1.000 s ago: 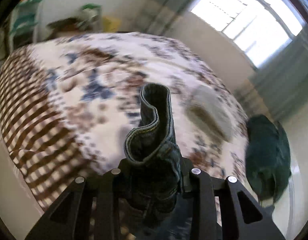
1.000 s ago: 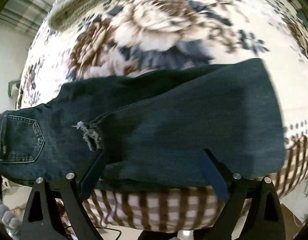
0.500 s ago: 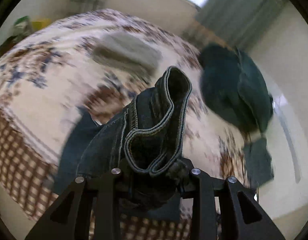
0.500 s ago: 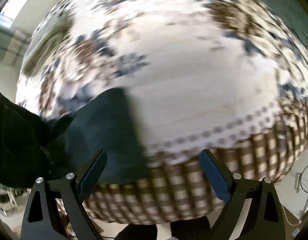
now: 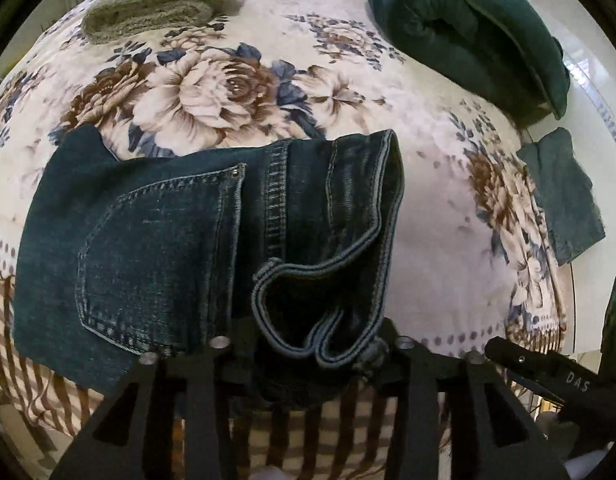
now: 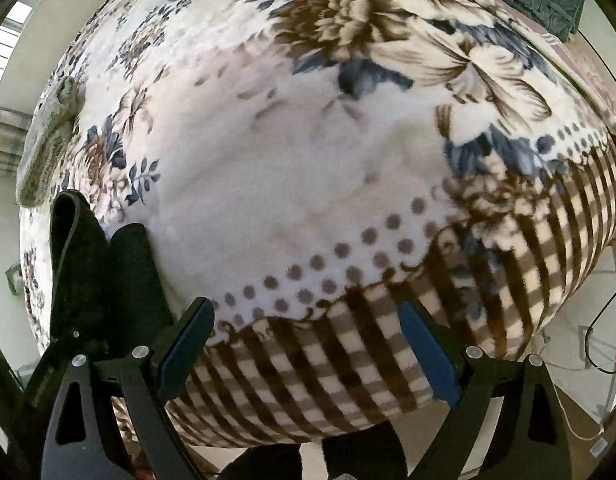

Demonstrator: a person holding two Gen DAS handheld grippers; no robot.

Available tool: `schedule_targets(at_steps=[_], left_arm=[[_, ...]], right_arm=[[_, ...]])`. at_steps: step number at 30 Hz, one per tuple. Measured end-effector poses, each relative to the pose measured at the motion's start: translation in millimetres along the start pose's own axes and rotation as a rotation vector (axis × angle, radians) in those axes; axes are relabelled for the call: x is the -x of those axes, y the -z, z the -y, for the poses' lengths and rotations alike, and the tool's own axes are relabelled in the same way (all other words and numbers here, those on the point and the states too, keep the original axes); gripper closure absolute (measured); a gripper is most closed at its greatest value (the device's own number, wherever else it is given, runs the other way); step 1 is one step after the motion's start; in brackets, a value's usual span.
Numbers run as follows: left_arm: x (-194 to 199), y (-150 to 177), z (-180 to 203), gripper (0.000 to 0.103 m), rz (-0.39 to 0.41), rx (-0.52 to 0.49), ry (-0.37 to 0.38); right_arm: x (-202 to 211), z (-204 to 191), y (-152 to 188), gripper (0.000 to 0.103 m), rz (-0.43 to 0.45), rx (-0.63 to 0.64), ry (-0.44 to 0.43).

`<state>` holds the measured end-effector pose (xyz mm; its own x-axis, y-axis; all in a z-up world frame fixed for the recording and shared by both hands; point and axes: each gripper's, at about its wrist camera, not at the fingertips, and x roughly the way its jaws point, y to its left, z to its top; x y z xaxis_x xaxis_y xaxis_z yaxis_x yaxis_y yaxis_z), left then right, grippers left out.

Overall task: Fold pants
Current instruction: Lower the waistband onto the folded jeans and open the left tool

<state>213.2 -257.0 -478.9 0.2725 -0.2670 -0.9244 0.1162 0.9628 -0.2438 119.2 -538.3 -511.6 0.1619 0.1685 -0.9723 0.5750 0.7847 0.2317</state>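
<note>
Dark blue jeans [image 5: 156, 248] lie folded on the flowered bedspread [image 5: 436, 208], back pocket up, near the bed's checked front edge. My left gripper [image 5: 312, 344] points steeply down at the bed. The bunched waistband [image 5: 328, 280] loops up between its fingers and still touches both while the jaws are opening. In the right wrist view, the right gripper [image 6: 308, 344] hangs open over the bedspread's dotted border [image 6: 340, 252], nothing between its blue pads [image 6: 424, 352]. The jeans' edge [image 6: 84, 264] shows dark at that view's left.
A grey folded towel [image 5: 156, 4] lies at the back of the bed. A dark green bundle [image 5: 468, 28] and a folded dark green cloth [image 5: 560, 196] lie to the right. A cable [image 6: 604, 320] runs on the floor beside the bed.
The left gripper swung the waistband across and down, so the jeans now lie doubled on the bed. The right gripper slid off the jeans to bare bedspread, staying open.
</note>
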Motion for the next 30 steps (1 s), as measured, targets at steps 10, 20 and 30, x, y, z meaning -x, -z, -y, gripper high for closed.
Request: schedule_targets(at_steps=[10, 20, 30], left_arm=[[32, -13, 1, 0.017, 0.023, -0.005, 0.031], [51, -27, -144, 0.017, 0.005, 0.153, -0.269], [5, -26, -229, 0.017, -0.118, 0.271, -0.239]], right_arm=[[8, -28, 3, 0.007, -0.001, 0.013, -0.084], [-32, -104, -12, 0.007, -0.064, 0.083, -0.391], [-88, -134, -1, 0.076, -0.167, 0.030, -0.432]])
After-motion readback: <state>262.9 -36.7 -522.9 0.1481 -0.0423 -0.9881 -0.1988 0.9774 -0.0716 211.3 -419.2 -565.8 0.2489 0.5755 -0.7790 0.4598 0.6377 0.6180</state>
